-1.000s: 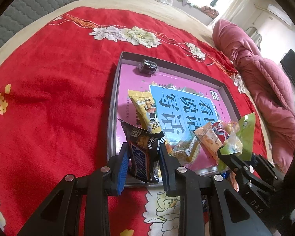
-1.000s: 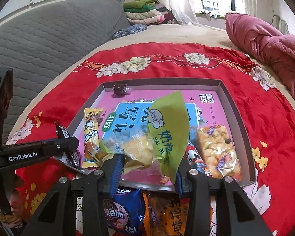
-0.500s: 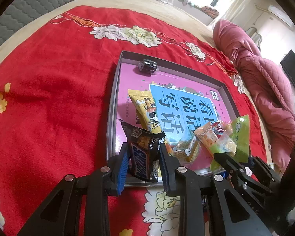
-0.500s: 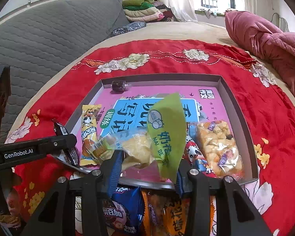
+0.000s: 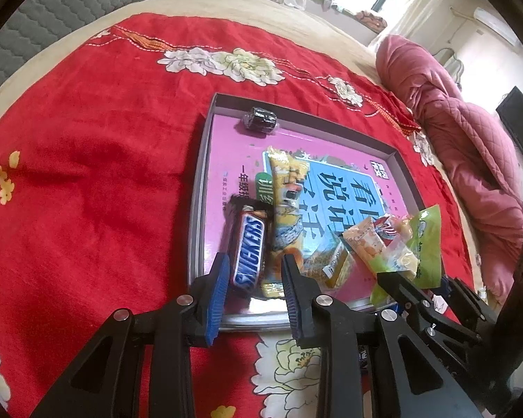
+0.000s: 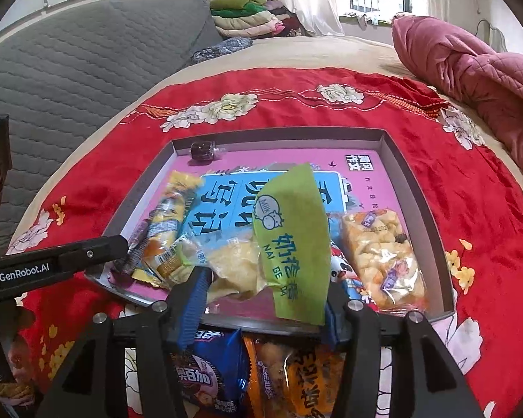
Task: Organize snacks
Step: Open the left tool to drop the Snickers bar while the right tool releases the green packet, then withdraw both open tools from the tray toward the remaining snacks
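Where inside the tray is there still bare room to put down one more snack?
The far half of the tray is free: the strip between the dark wrapped candy and the far right corner, above the green packet. The near half is crowded, from the Snickers bar across to the puffed snack bag.

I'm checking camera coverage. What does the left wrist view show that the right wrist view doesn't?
Only the left wrist view shows the Snickers bar label, between the left gripper pads, and a wall screen. Only the right wrist view shows the blue packet and orange packet lying outside the tray, and the puffed-snack bag. Both show the tray, green packet, yellow packet and dark candy.
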